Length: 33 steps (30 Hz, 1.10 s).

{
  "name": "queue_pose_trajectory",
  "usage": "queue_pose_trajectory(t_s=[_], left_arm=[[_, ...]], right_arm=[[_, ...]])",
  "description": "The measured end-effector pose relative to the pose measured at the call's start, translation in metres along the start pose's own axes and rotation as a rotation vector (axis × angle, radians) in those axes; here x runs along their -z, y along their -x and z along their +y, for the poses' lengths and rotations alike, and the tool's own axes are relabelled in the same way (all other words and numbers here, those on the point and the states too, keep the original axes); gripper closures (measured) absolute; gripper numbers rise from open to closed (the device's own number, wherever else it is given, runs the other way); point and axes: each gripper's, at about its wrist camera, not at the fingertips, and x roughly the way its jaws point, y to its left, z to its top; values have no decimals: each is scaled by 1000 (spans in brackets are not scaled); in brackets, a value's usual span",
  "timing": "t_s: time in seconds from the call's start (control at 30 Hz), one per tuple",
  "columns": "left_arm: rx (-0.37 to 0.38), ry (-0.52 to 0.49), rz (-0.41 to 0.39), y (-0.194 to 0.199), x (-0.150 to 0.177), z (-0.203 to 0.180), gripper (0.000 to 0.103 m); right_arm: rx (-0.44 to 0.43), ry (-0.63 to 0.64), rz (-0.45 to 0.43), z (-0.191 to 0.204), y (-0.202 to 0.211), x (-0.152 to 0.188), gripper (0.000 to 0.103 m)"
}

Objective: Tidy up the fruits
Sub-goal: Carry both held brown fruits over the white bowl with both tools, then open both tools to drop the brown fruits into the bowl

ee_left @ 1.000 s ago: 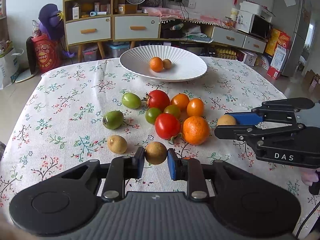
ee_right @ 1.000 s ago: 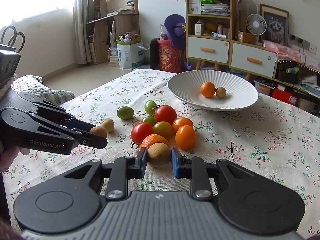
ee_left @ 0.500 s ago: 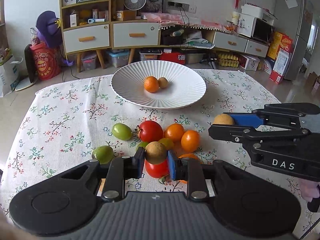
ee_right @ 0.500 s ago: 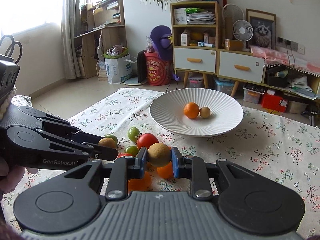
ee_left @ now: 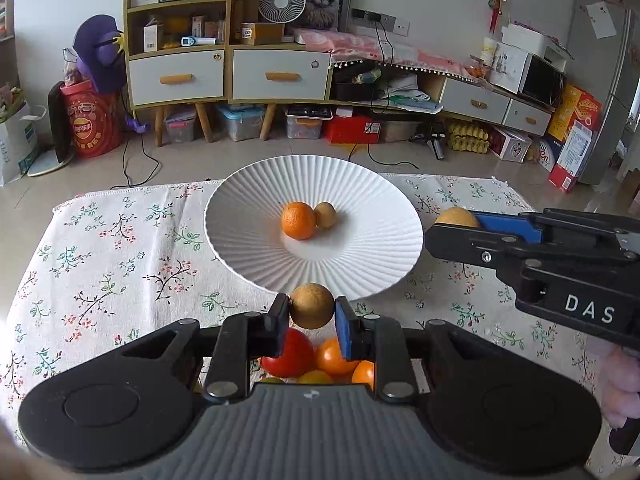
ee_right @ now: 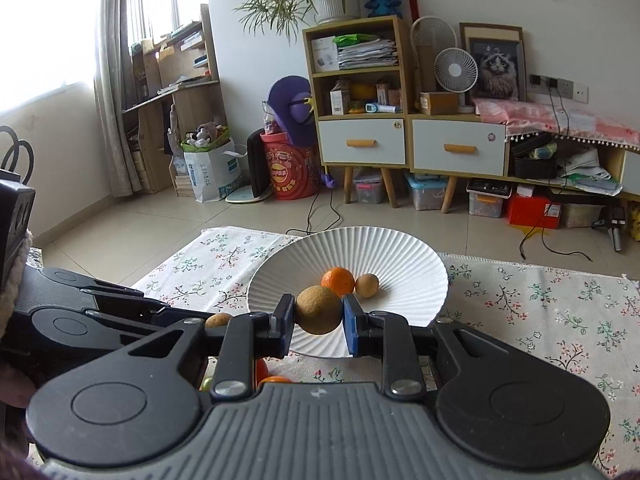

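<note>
My left gripper [ee_left: 311, 312] is shut on a small brown round fruit [ee_left: 311, 305], held above the near rim of the white ribbed plate [ee_left: 360, 264]. My right gripper [ee_right: 319, 316] is shut on a larger brown round fruit [ee_right: 319, 309], also just short of the plate [ee_right: 416, 292]. On the plate lie an orange [ee_left: 298, 220] and a small brown fruit [ee_left: 325, 215]. From the left wrist view the right gripper [ee_left: 452, 226] comes in at the right with its fruit [ee_left: 456, 216]. Below my left fingers a red tomato [ee_left: 292, 354] and orange tomatoes [ee_left: 334, 356] show.
The table has a floral cloth [ee_left: 120, 260]; its far edge lies just behind the plate. Beyond it are bare floor, cabinets [ee_left: 224, 72] with drawers and storage boxes. A hand [ee_left: 620, 384] holds the right gripper at the right edge.
Both grippers have risen and moved forward from the fruit pile toward the plate, each still carrying its brown fruit. The pile has slipped below the left fingers.
</note>
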Motion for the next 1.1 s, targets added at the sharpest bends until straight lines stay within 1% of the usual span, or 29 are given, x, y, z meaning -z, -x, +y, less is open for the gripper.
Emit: queue_pose_trajectory(t_s=[0.17,0.37,0.47,0.6,0.8,1.1], left_arm=[[3,-4,-17,-21,-9,6,90],[28,20,-5,-46,-14,11,90],[40,6,3,-54,-15,7,90],[40,-6,18,-65,-17,5,90],[46,9,34,-78,-18,4,90],[46,-27,31,-84,-21,2,89]], right_arm=[[-19,-23,34,-13,-23,-6,80],[-34,-142,93,-34,-54,-10,80],[-21,-171,126,-40,-65,-8,80],[8,-156,165,-40,-71,-5,80],[20,-135,188,-41,-75,-3,80],[34,-132,204,-40,-81,-4,80]])
